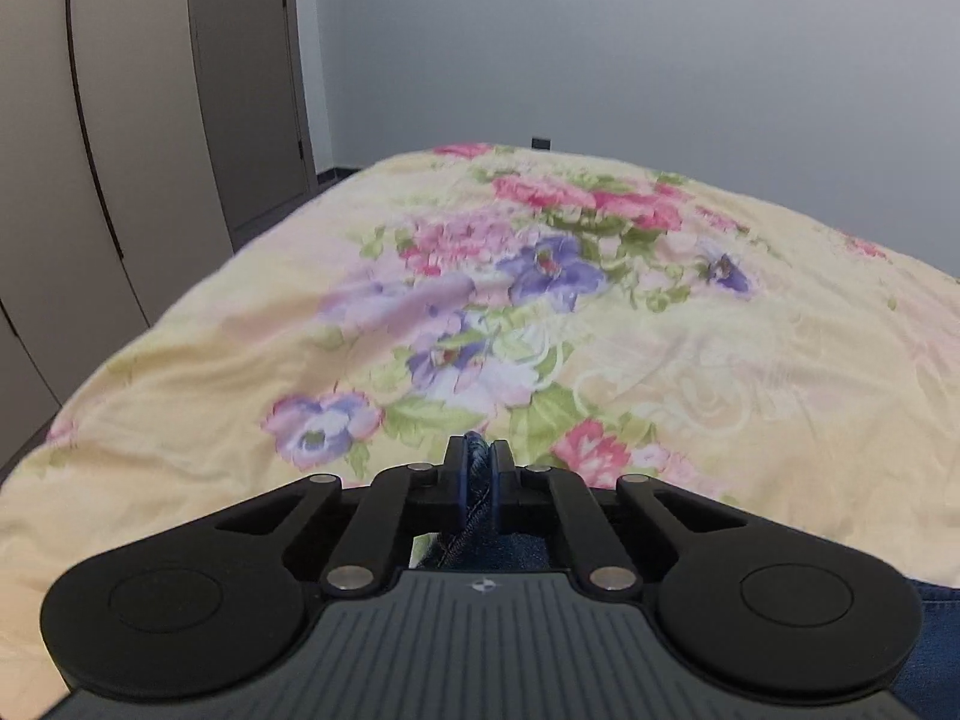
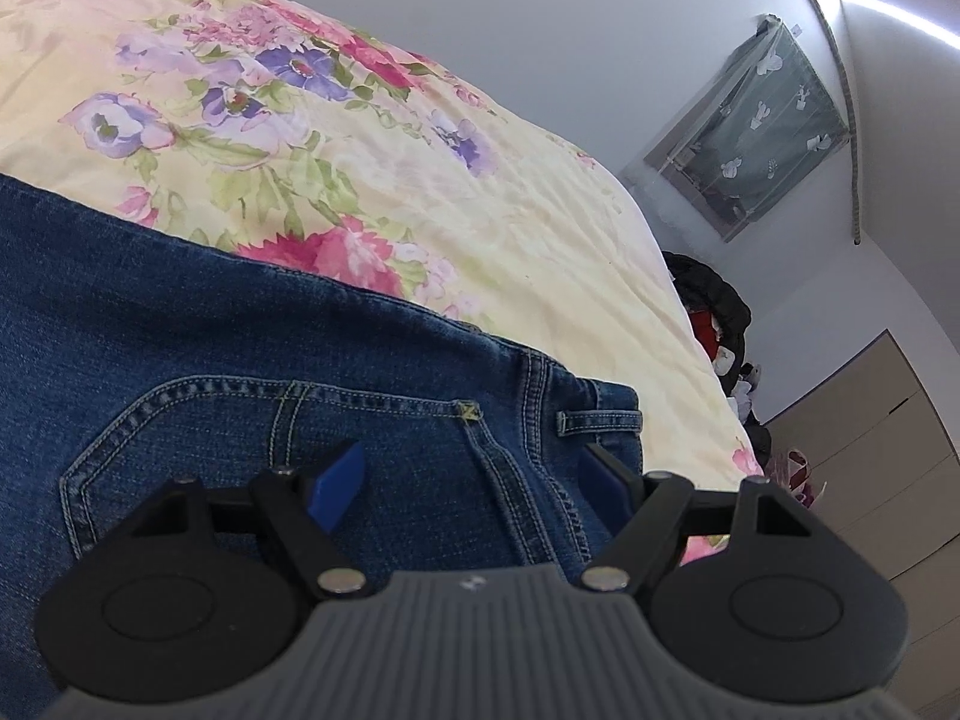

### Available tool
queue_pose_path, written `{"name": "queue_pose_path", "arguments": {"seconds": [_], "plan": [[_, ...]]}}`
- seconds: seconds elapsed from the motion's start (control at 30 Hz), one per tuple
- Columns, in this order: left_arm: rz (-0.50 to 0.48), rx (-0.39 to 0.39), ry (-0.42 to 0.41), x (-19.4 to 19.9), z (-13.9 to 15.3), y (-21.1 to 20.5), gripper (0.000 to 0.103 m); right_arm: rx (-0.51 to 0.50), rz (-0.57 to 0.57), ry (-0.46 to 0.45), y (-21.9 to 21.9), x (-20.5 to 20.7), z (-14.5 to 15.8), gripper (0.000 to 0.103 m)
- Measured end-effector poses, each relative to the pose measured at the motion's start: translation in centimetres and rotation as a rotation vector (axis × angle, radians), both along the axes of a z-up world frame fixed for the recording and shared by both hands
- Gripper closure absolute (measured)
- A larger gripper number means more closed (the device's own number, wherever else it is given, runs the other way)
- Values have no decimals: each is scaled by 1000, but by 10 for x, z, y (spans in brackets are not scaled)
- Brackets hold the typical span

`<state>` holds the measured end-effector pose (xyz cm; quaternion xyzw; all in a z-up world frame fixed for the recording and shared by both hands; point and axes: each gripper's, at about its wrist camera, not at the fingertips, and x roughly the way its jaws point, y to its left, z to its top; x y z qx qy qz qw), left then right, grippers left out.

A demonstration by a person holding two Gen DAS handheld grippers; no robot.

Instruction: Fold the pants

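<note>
Blue denim pants [image 2: 240,324] lie on a floral yellow bedspread [image 2: 420,180]; a back pocket and a belt loop near the waistband show in the right wrist view. My right gripper [image 2: 474,480] is open, its blue-padded fingers [image 2: 339,483] spread just above the denim near the waistband. My left gripper [image 1: 478,468] is shut on a fold of the denim [image 1: 477,498], which shows between its pads; more denim [image 1: 936,630] lies at the lower right. The bedspread [image 1: 540,330] stretches ahead of it.
Beige wardrobe doors [image 1: 120,120] stand left of the bed. A grey wall [image 1: 660,60] is behind it. To the right of the bed are a pile of dark clothes [image 2: 714,312], a beige cabinet [image 2: 870,450] and a curtained window [image 2: 762,120].
</note>
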<state>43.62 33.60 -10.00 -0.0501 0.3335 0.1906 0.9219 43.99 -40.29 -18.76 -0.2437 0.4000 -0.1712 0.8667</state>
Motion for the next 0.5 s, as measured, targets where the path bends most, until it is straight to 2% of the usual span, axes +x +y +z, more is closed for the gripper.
{"name": "queue_pose_path", "arguments": {"seconds": [0.13, 0.37, 0.4, 0.5], "plan": [[7, 67, -8, 13, 5, -2, 97, -1, -16, -8, 0, -4, 1, 30], [20, 102, 39, 32, -42, -2, 97, 17, -32, -3, -3, -13, 4, 30], [29, 96, 44, 31, -45, 0, 95, 23, -35, -3, -4, -15, 5, 30], [51, 49, 81, 27, -48, 11, 80, 39, -37, 3, -3, -19, 6, 29]]}}
